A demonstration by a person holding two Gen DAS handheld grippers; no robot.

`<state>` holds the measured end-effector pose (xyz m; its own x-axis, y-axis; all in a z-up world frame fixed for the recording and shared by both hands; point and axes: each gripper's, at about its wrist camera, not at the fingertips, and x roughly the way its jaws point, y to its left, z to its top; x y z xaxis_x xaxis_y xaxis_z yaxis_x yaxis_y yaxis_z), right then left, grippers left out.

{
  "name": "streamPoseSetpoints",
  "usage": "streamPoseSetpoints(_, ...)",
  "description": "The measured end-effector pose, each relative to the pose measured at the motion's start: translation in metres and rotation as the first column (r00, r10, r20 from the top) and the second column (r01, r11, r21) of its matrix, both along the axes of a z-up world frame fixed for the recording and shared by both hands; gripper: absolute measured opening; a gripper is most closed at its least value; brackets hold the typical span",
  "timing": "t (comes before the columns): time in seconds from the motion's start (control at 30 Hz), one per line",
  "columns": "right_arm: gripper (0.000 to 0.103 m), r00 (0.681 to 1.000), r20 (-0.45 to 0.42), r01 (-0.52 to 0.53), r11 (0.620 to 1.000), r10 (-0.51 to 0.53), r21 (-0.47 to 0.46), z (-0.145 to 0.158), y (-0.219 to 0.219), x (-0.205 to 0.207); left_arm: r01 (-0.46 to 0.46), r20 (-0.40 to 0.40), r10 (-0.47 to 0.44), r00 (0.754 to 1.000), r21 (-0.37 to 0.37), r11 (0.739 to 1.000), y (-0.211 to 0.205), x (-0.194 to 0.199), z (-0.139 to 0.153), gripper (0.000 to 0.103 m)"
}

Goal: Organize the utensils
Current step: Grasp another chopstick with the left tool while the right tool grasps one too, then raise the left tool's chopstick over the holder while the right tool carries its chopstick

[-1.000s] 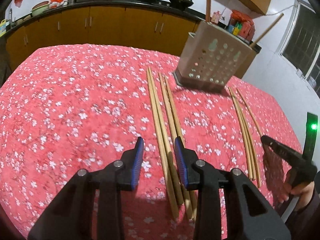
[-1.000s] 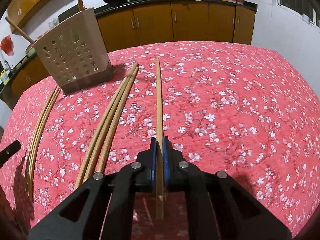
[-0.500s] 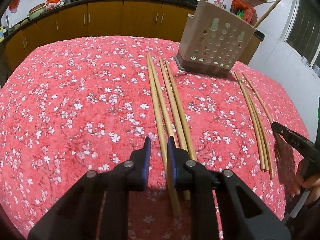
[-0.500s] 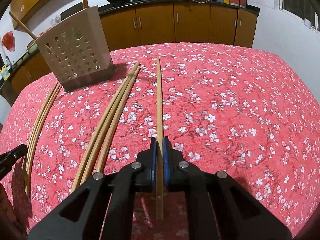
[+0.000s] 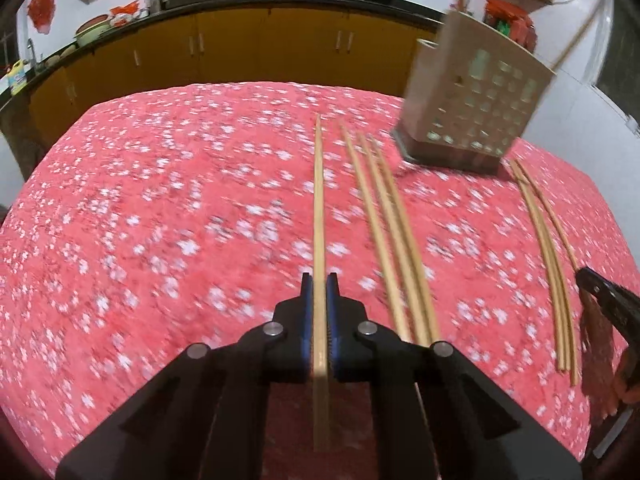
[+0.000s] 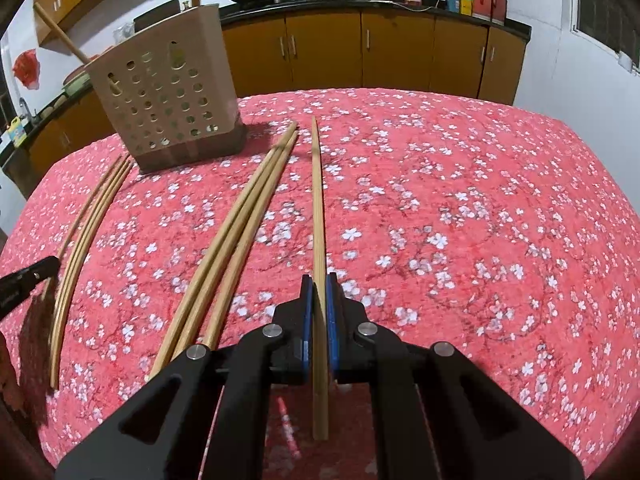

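We see the left gripper [image 5: 319, 288] clenched on a chopstick [image 5: 319, 208]; its jaws have just been closing, and the stick now sits pinched between the blue pads [image 5: 306, 312], running forward from them over the red flowered table [image 5: 160, 220], with its near end poking out behind the pads. Just to its right in this blurred view lie three more chopsticks [image 5: 384, 216] side by side on the cloth, and farther right a thinner bundle [image 5: 540, 232] beside the perforated holder [image 5: 476, 108], which stands at the far side of the table with sticks in it. Our right gripper [image 6: 319, 288] grasps a second chopstick [image 6: 318, 208] the same way, the stick clamped between its pads and pointing ahead toward the cabinets [image 6: 400, 52]. To its left lie the three loose chopsticks [image 6: 236, 236], their far tips near the holder [image 6: 164, 92], and beyond them the thin bundle [image 6: 84, 224], with the tip of the left gripper [image 6: 28, 280] at that edge of the view
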<state>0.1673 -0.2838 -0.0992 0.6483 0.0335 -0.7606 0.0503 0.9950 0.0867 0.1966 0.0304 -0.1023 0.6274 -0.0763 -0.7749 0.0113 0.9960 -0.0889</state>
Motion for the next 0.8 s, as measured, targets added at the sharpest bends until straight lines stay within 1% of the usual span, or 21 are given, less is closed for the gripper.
streamPoseSetpoints(0.13,0.008,1.000,0.002,0.019,1.000,-0.019,0.012,-0.001,-0.006,0.004,-0.019,0.006,0.019,1.000,-0.025,1.000,0.014,0.004,0.000,0.008)
streamPoseSetpoints(0.27,0.008,1.000,0.002,0.021,1.000,-0.021,0.014,-0.002,-0.007,0.005,-0.013,0.023,0.013,1.000,-0.020,1.000,0.012,0.002,-0.001,0.009)
streamPoseSetpoints(0.43,0.008,1.000,0.003,0.021,1.000,-0.021,0.014,-0.002,-0.006,0.005,-0.013,0.023,0.014,1.000,-0.048,0.999,0.018,-0.004,-0.001,0.009)
streamPoseSetpoints(0.7,0.008,1.000,0.003,0.021,1.000,-0.021,0.013,-0.002,-0.006,0.005,-0.015,0.021,0.016,1.000,-0.049,0.999,0.020,-0.005,0.002,0.010)
streamPoseSetpoints(0.8,0.008,1.000,0.003,0.021,1.000,-0.021,0.013,-0.002,-0.006,0.005,-0.003,0.019,0.003,1.000,-0.021,1.000,0.016,-0.006,0.003,0.010)
